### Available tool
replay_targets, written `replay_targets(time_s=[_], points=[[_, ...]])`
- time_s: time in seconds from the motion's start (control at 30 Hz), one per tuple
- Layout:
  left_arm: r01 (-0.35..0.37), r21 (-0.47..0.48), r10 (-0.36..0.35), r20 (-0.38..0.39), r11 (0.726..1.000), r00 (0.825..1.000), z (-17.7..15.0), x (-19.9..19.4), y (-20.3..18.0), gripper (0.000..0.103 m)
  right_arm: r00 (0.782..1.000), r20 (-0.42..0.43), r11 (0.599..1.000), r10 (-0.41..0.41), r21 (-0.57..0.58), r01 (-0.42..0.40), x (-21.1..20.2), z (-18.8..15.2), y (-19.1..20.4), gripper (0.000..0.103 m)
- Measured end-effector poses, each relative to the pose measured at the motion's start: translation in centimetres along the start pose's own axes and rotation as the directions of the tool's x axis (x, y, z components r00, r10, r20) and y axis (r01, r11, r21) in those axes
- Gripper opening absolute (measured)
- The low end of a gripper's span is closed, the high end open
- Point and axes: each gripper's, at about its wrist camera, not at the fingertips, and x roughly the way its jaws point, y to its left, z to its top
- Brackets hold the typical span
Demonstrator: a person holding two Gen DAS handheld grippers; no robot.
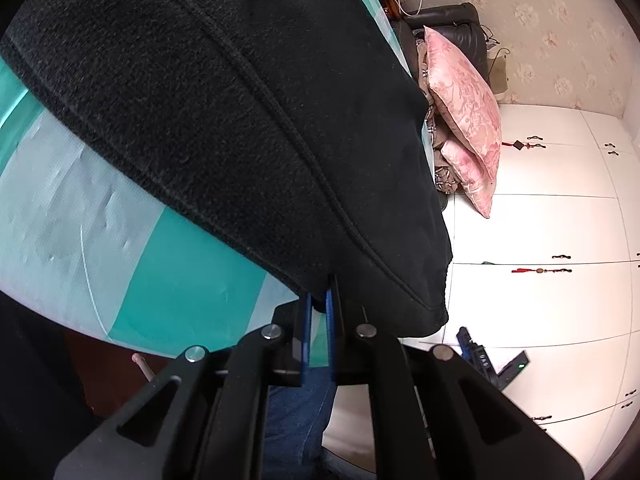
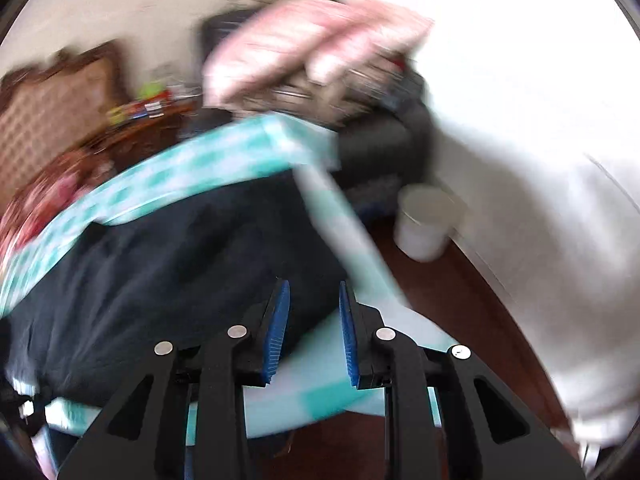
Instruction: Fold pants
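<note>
Floral wallpaper (image 1: 560,32) covers the far wall above white cabinet doors (image 1: 540,232) hung with red tassels. 2 pink cushions (image 1: 466,120) lean against a black armchair (image 1: 460,20). A white bin (image 2: 426,222) stands on the dark wooden floor (image 2: 460,300).
</note>
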Motion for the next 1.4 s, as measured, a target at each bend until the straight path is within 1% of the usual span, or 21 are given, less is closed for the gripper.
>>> replay_targets(time_s=[0.07, 0.17, 0.23, 0.3, 0.37, 0.43, 0.47, 0.53, 0.6, 0.63, 0.67, 0.77, 0.87, 0.93, 1.0, 1.03, 1.13, 1.23, 1.27, 1.3, 1.4], points=[[-0.001, 0.004, 0.001, 0.002, 1.000, 1.000, -0.1, -0.1, 0.0, 0.008, 0.999, 0.024, 0.993, 0.037, -0.115, -0.034, 0.5, -0.6, 3.4, 0.018], [-0.055, 0.048, 0.054, 0.023, 0.997, 0.998, -0.6, -1.1, -0.9, 0.012, 0.996, -0.056, 0.963, -0.075, -0.265, 0.057, 4.1, -2.6, 6.9, 0.018], [-0.129, 0.167, 0.115, 0.092, 0.977, 0.989, -1.1, -2.8, -2.7, 0.013, 0.990, -0.108, 0.964, -0.095, -0.258, 0.064, 6.0, -3.9, 6.7, 0.019], [-0.213, 0.348, 0.150, 0.198, 0.913, 0.969, -2.1, -4.2, -5.9, 0.023, 0.991, -0.089, 0.962, -0.095, -0.266, 0.069, 5.8, -4.5, 6.6, 0.019], [-0.286, 0.502, 0.153, 0.290, 0.816, 0.945, -3.3, -4.0, -9.2, 0.051, 0.990, -0.077, 0.950, -0.116, -0.300, 0.088, 5.7, -4.8, 7.0, 0.019], [-0.344, 0.640, 0.141, 0.348, 0.687, 0.927, -5.0, -2.0, -12.0, 0.059, 0.988, -0.085, 0.946, -0.130, -0.308, 0.099, 5.8, -4.4, 7.1, 0.019], [-0.370, 0.705, 0.146, 0.358, 0.605, 0.922, -6.1, 0.0, -13.4, 0.059, 0.987, -0.092, 0.947, -0.135, -0.303, 0.101, 5.6, -4.3, 7.3, 0.019], [-0.367, 0.795, 0.175, 0.324, 0.482, 0.930, -7.7, 4.4, -15.2, 0.059, 0.983, -0.111, 0.948, -0.144, -0.300, 0.105, 5.4, -4.2, 7.4, 0.019], [-0.350, 0.834, 0.204, 0.288, 0.427, 0.936, -8.6, 7.8, -15.9, 0.053, 0.981, -0.129, 0.947, -0.148, -0.305, 0.103, 5.5, -3.8, 7.6, 0.019], [-0.341, 0.850, 0.246, 0.258, 0.402, 0.934, -8.9, 10.0, -15.9, 0.038, 0.979, -0.145, 0.951, -0.142, -0.294, 0.094, 5.4, -3.5, 7.4, 0.019], [-0.340, 0.854, 0.283, 0.239, 0.394, 0.929, -9.0, 11.3, -15.5, 0.031, 0.979, -0.152, 0.957, -0.135, -0.276, 0.089, 5.1, -3.3, 7.4, 0.019], [-0.373, 0.858, 0.280, 0.284, 0.352, 0.917, -9.8, 11.9, -15.3, 0.031, 0.990, -0.097, 0.973, -0.101, -0.217, 0.078, 3.9, -0.7, 7.3, 0.019], [-0.342, 0.866, 0.268, 0.254, 0.364, 0.929, -9.4, 11.4, -14.8, 0.031, 0.996, -0.039, 0.974, -0.078, -0.216, 0.067, 4.0, 2.3, 8.2, 0.026], [-0.338, 0.873, 0.256, 0.258, 0.352, 0.932, -9.5, 11.4, -14.6, 0.031, 0.999, -0.020, 0.974, -0.044, -0.223, 0.038, 5.5, 4.6, 9.5, 0.033], [-0.347, 0.871, 0.247, 0.271, 0.348, 0.930, -9.8, 11.0, -14.2, 0.031, 1.000, 0.005, 0.976, -0.019, -0.218, 0.019, 6.9, 6.0, 10.4, 0.069], [-0.348, 0.871, 0.239, 0.277, 0.347, 0.931, -9.9, 10.9, -14.1, 0.031, 0.999, 0.026, 0.977, -0.030, -0.211, 0.034, 8.2, 7.0, 10.9, 0.095], [-0.326, 0.869, 0.223, 0.257, 0.372, 0.940, -9.8, 10.7, -14.0, 0.031, 0.994, 0.002, 0.963, -0.110, -0.248, 0.107, 12.6, 8.1, 11.9, 0.095], [-0.286, 0.840, 0.206, 0.213, 0.461, 0.955, -7.8, 8.4, -13.6, 0.029, 0.976, -0.088, 0.952, -0.201, -0.254, 0.173, 16.6, 7.4, 11.4, 0.095], [-0.316, 0.807, 0.187, 0.255, 0.499, 0.949, -6.2, 6.7, -13.2, 0.026, 0.973, -0.108, 0.952, -0.206, -0.250, 0.174, 17.1, 6.8, 11.2, 0.095], [-0.374, 0.764, 0.192, 0.321, 0.526, 0.927, -4.3, 5.0, -12.5, 0.025, 0.974, -0.098, 0.953, -0.206, -0.248, 0.176, 17.1, 6.5, 11.2, 0.095], [-0.527, 0.603, 0.273, 0.465, 0.599, 0.842, 1.7, 0.6, -9.6, 0.021, 0.972, -0.076, 0.946, -0.221, -0.260, 0.195, 16.7, 5.9, 11.4, 0.095]])
